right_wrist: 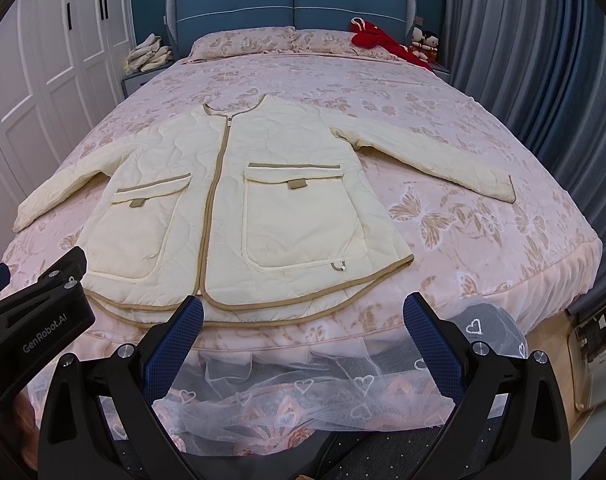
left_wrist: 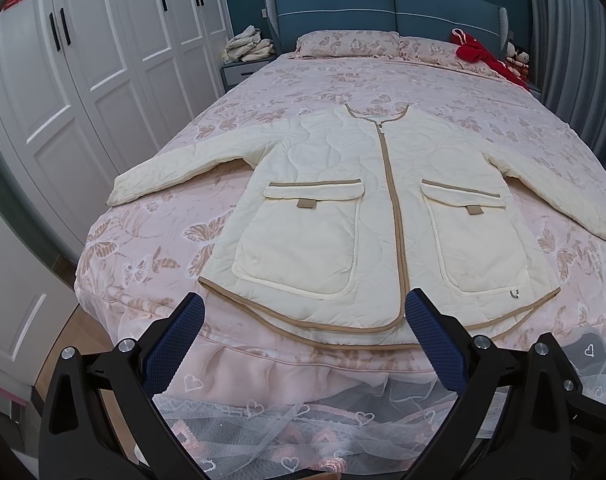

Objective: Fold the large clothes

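The puffy cream quilted cloth jacket (left_wrist: 367,204) with smooth tan edging lies on a soft pink flowery cloth bedspread (left_wrist: 303,84), above thin see-through lace netting (right_wrist: 287,396), near bumpy blue rubbery finger pads (left_wrist: 171,344) on matt black plastic.

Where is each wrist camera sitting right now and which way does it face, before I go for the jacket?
Left wrist: at the foot of the bed, facing the headboard; the cream jacket lies flat ahead, right of centre. Own left gripper shows, open and empty.
Right wrist: also at the bed's foot, facing the headboard; the jacket sits left of centre. Own right gripper shows, open and empty, with the left gripper's body at the left edge.
Shared: jacket, bed, headboard, red garment, white wardrobe.
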Action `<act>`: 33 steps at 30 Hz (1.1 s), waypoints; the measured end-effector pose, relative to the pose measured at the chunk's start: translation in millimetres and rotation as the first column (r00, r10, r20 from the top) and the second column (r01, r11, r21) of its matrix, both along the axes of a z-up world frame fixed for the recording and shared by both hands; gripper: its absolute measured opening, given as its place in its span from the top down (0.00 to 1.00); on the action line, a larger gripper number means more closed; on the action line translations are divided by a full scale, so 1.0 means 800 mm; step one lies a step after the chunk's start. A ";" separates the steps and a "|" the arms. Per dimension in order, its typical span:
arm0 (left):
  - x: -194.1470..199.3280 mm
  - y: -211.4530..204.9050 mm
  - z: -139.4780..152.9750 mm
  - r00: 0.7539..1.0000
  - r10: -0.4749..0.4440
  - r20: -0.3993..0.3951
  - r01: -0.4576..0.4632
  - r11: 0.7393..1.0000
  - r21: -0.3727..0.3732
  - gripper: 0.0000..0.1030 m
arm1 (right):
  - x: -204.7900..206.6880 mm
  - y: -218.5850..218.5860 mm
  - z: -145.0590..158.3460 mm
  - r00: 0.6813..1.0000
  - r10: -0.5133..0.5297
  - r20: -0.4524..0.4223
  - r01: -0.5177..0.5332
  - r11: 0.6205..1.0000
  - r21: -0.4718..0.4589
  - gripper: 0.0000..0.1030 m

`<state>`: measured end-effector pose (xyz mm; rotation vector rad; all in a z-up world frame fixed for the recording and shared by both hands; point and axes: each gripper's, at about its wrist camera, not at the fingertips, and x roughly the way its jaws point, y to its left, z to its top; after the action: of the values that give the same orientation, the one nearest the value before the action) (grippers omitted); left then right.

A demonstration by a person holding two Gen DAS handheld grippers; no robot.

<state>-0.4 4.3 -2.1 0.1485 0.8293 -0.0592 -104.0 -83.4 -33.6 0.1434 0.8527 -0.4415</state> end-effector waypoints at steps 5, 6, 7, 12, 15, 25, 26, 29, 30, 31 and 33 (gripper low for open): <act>-0.002 0.001 -0.001 1.000 -0.005 0.001 0.005 1.000 0.003 0.05 | 0.002 0.001 0.003 1.000 -0.003 -0.018 0.002 1.000 -0.020 0.05; -0.003 0.003 -0.001 1.000 -0.006 0.000 0.006 1.000 0.001 0.05 | 0.001 0.000 0.007 1.000 -0.001 -0.020 0.001 1.000 -0.019 0.05; -0.003 0.006 -0.002 1.000 -0.006 0.000 0.006 1.000 -0.002 0.05 | -0.001 0.002 0.006 1.000 0.002 -0.017 -0.002 1.000 -0.014 0.05; -0.005 0.022 -0.001 1.000 -0.006 0.015 0.007 0.999 -0.041 0.05 | -0.006 -0.002 0.009 1.000 0.028 -0.008 -0.028 0.999 0.038 0.05; -0.003 0.031 -0.004 0.999 0.020 0.039 -0.018 0.999 -0.043 0.05 | -0.005 -0.008 0.011 1.000 0.025 0.003 -0.025 0.998 0.055 0.05; 0.049 0.023 -0.020 1.000 0.014 -0.023 -0.015 1.000 -0.016 0.05 | 0.051 -0.170 0.007 0.987 -0.161 0.016 0.162 0.987 -0.021 0.05; 0.055 0.020 -0.021 1.000 0.007 -0.029 -0.008 1.000 -0.020 0.05 | 0.055 -0.191 0.006 0.982 -0.188 0.024 0.188 0.982 -0.007 0.05; 0.076 0.009 -0.026 0.999 -0.011 -0.054 0.009 0.999 -0.045 0.05 | 0.074 -0.280 -0.003 0.956 -0.288 0.060 0.284 0.957 0.067 0.05; 0.085 0.004 -0.029 0.998 -0.008 -0.061 0.006 0.999 -0.040 0.05 | 0.081 -0.309 -0.010 0.947 -0.316 0.062 0.309 0.946 0.100 0.05; 0.091 0.000 -0.031 0.998 -0.007 -0.062 0.005 0.999 -0.036 0.05 | 0.085 -0.332 -0.016 0.938 -0.341 0.060 0.332 0.935 0.123 0.05; 0.103 -0.010 -0.035 0.998 -0.010 -0.059 0.008 1.000 -0.024 0.05 | 0.097 -0.394 -0.038 0.910 -0.411 0.051 0.393 0.896 0.206 0.05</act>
<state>82.1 -3.8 -30.3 0.1288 0.8863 -0.0821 -26.6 -398.9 -63.6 0.5235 0.7716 -0.7355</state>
